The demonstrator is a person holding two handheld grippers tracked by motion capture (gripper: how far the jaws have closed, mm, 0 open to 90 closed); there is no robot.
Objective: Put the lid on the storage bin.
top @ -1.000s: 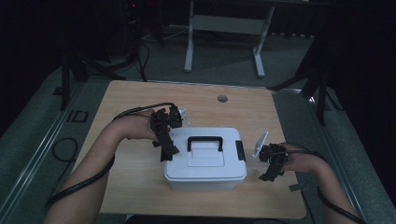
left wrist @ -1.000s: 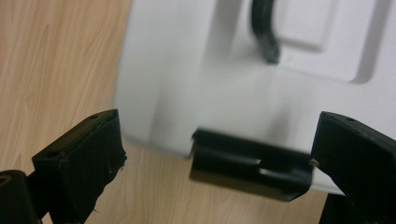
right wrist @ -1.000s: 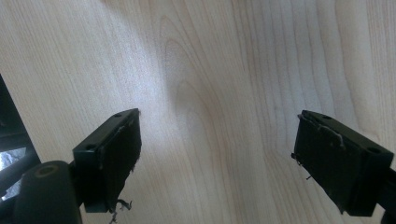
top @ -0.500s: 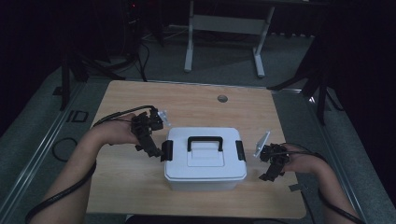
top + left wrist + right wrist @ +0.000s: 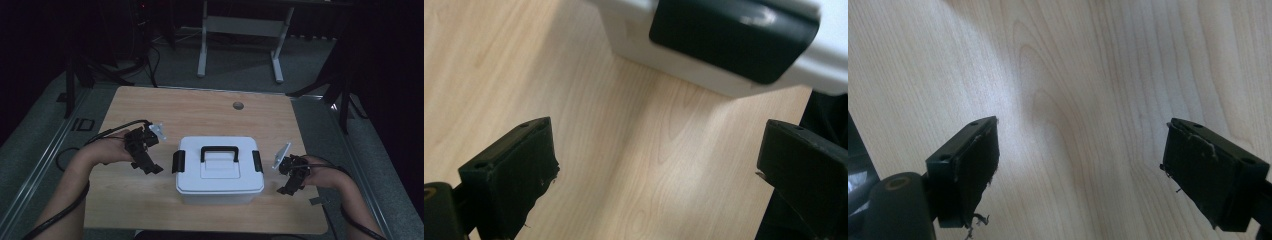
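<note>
Both claws gape empty: left claw (image 5: 150, 166) nearest the box's (image 5: 219, 172) left latch (image 5: 734, 37) (box between them); right claw (image 5: 289, 188) flanks opposite.

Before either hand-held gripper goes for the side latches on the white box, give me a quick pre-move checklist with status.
1. Left hand-held gripper open: ok, jaws wide apart.
2. Right hand-held gripper open: ok.
3. Nothing between either pair of jaws: ok, just bare table.
4. Left latch lined up ahead of the left jaws: ok, close, not touching.
5. Right latch lined up: not ok, right gripper view faces tabletop.
6. Latches locked on the white box: cannot tell.
</note>
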